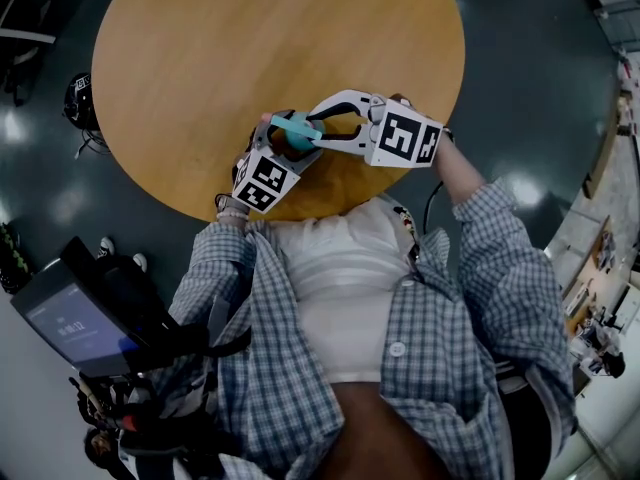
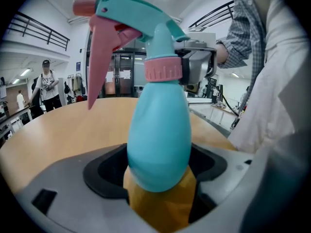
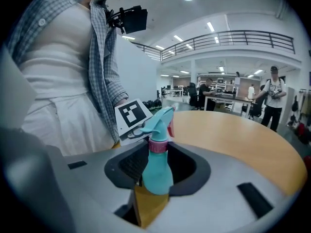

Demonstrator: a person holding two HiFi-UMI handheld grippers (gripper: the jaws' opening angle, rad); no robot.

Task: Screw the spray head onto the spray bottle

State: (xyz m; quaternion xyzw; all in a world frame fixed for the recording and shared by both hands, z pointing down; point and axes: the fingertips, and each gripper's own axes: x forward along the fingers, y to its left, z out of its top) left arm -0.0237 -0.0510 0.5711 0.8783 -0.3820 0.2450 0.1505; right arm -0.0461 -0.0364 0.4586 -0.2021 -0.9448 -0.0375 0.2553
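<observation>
Spray bottle (image 2: pixel 158 140) sits between right tongs (image 1: pixel 312 128) above table (image 1: pixel 270 38).

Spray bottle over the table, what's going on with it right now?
A person works over a round wooden table with a gripper in each hand. The left gripper holds the teal spray bottle by its body. The spray head already sits on the neck, and the right gripper has its jaws either side of the pink collar, one jaw against it; whether they grip it firmly can't be told.
</observation>
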